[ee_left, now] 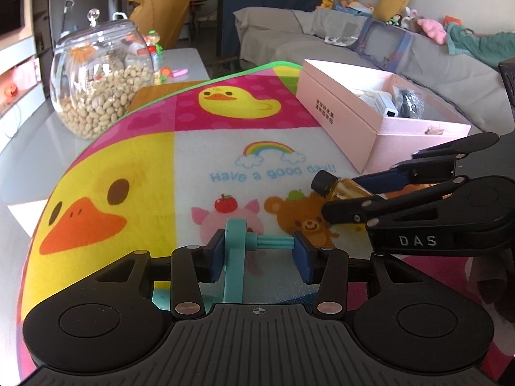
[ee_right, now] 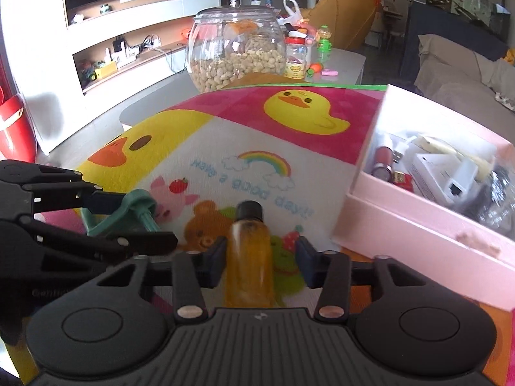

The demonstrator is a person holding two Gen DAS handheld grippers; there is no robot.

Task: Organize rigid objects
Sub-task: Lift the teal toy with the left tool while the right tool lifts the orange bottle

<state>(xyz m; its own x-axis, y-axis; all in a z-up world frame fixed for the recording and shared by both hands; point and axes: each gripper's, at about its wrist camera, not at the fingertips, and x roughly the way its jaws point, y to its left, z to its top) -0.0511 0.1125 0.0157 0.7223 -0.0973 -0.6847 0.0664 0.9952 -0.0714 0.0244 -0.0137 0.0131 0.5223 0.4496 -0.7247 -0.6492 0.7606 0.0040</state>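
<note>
My left gripper [ee_left: 259, 255] is shut on a teal plastic clamp-like piece [ee_left: 236, 251], its blue pads pressing the piece's ends just above the cartoon mat [ee_left: 193, 148]. The piece shows again in the right wrist view [ee_right: 128, 212], with the left gripper [ee_right: 128, 222] around it. My right gripper [ee_right: 259, 263] has an amber bottle with a black cap [ee_right: 249, 257] between its pads, with a gap showing at each side. The bottle [ee_left: 341, 186] and right gripper [ee_left: 363, 193] show at the right of the left wrist view. An open pink box [ee_left: 351, 119] sits at the right on the mat.
The pink box [ee_right: 418, 225] holds a white adapter [ee_right: 450, 180], lipsticks and a dark bag. A glass jar of peanuts [ee_left: 99, 80] stands at the mat's far left on a grey table. Small toys lie behind it. A grey sofa [ee_left: 322, 32] is beyond.
</note>
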